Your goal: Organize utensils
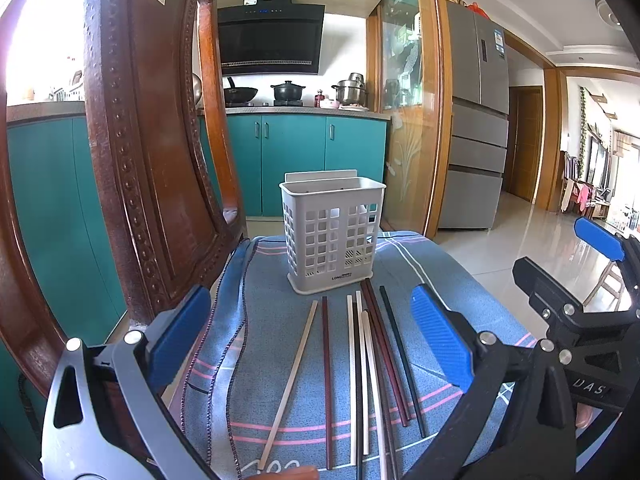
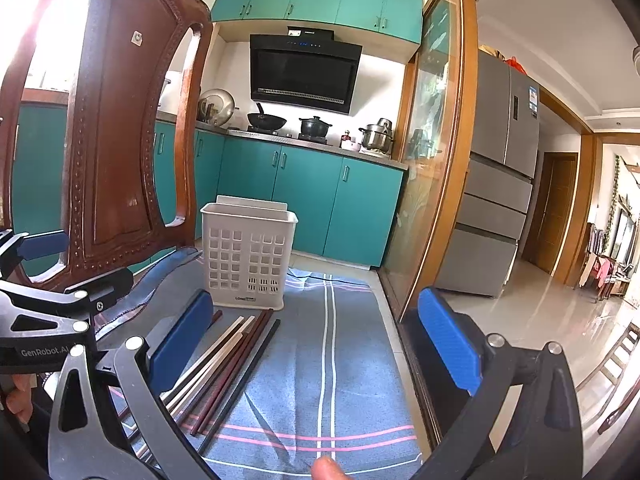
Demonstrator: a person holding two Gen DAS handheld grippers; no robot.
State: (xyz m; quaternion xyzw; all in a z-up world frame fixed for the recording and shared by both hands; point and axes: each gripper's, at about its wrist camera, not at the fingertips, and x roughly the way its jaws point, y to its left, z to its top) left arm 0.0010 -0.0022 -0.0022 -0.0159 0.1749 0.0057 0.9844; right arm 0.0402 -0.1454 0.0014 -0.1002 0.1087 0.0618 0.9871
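A white perforated utensil holder (image 1: 334,236) stands upright on a blue striped cloth (image 1: 432,280); it also shows in the right wrist view (image 2: 248,256). Several chopsticks (image 1: 362,364), cream, dark red and black, lie side by side on the cloth in front of it, also visible in the right wrist view (image 2: 224,364). My left gripper (image 1: 312,340) is open and empty, its blue pads either side of the chopsticks, above them. My right gripper (image 2: 316,348) is open and empty, to the right of the chopsticks. The right gripper also shows in the left view (image 1: 592,280).
A carved wooden chair back (image 1: 152,140) rises close on the left, beside the holder. The cloth's right edge (image 2: 384,320) drops to a tiled floor beside a glass sliding door (image 2: 432,160). Teal kitchen cabinets and a fridge stand behind.
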